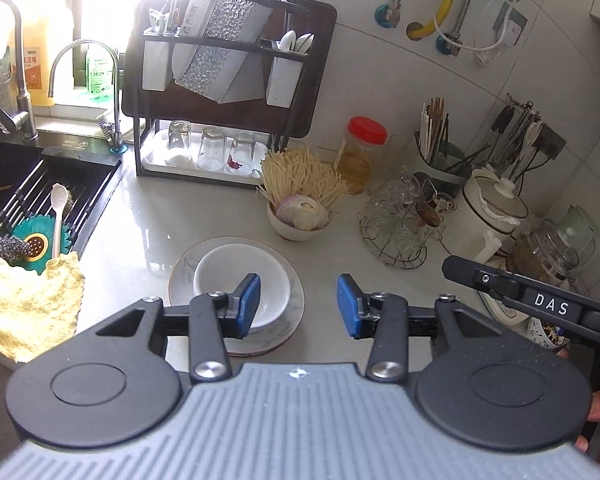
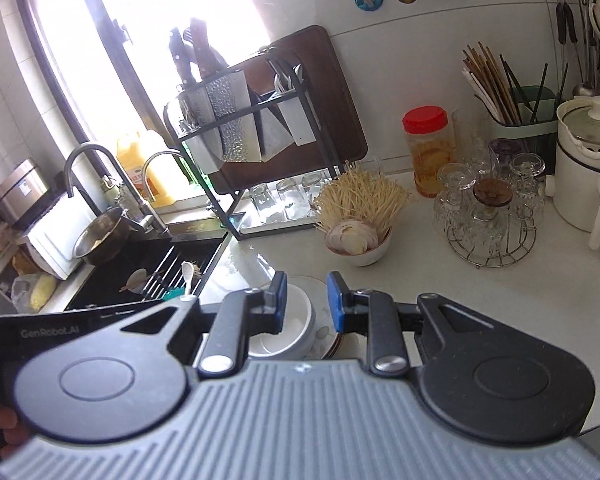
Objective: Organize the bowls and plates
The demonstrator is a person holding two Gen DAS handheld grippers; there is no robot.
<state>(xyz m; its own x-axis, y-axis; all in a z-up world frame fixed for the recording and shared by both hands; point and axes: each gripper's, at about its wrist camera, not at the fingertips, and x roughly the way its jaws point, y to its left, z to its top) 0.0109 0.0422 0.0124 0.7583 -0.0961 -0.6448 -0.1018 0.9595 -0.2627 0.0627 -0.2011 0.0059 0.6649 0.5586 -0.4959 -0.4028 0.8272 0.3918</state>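
Sitting on the pale stone counter (image 1: 148,220), a small white ceramic bowl (image 1: 240,280) rests inside a wider marbled grey plate (image 1: 284,320), both round with no long axis. The stack lies ahead of and below both tools, toward the left jaw of each. The left gripper (image 1: 298,306) hangs above it, half open and empty; the right gripper (image 2: 306,302) is narrower, also empty. Beyond, a second white bowl (image 1: 300,220) holds sliced onion (image 1: 302,210) and enoki mushrooms (image 1: 304,178).
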